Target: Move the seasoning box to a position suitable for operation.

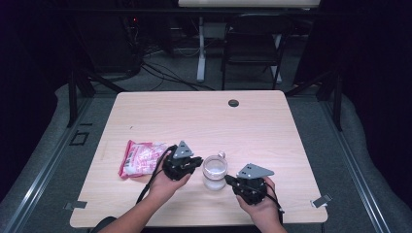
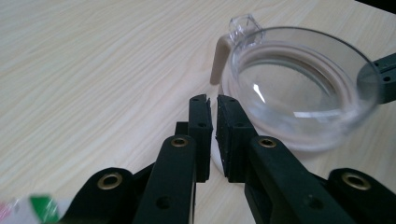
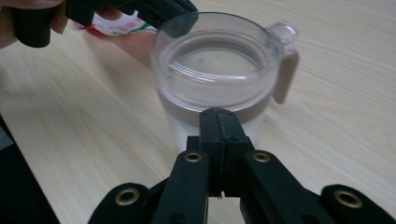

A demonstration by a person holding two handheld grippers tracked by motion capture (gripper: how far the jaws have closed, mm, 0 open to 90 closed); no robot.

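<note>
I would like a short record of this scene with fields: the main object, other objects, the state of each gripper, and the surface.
main object: clear lidded jar with a beige handle, standing upright between the two grippers
other object: pink and white packet, lying flat to the left of the jar
left gripper: jaws a narrow slit apart, nothing between them, tips near the jar
right gripper: jaws shut, empty, tips close to the jar wall
surface: light wooden table

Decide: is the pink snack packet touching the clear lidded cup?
Apart. The high view shows bare table between the packet and the cup.
</note>
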